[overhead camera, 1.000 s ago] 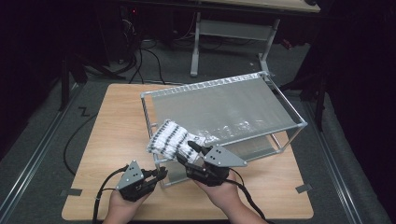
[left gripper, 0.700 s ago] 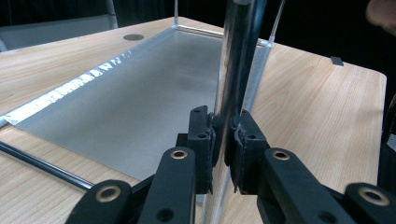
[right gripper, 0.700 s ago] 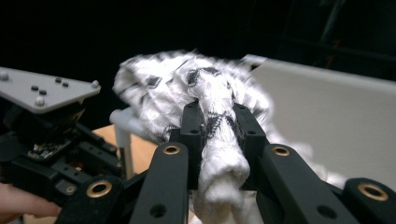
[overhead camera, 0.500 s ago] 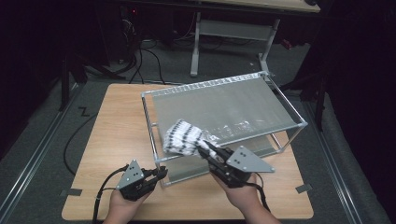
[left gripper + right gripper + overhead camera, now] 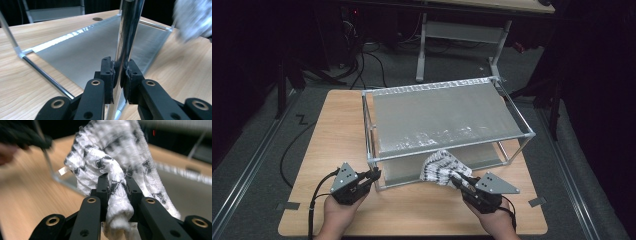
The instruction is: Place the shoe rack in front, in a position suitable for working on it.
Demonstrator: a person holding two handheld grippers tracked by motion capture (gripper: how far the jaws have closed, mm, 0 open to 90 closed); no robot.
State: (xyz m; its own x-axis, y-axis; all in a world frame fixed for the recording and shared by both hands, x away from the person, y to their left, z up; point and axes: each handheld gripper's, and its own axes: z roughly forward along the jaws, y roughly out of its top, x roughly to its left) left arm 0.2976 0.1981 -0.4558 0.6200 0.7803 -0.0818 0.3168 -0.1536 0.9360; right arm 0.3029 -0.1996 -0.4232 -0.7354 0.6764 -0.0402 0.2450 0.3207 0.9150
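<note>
Dark room, wood table (image 5: 337, 130) with metal rack (image 5: 447, 120) on it. Left tool (image 5: 374, 175) clamped on rack's near-left post (image 5: 127, 37), steadying frame, unmoved over the last second. Right tool (image 5: 458, 179) clamped on white black-patterned cloth (image 5: 439, 167), jaws closed on it within the last second. Cloth shifted from rack's front-left edge a second ago to front-middle now, drawn rightward and lower, bunched at rack's lower front rail. Likely meaning: cloth coming off rack, pull under way; rest of cloth not yet clear of frame.
</note>
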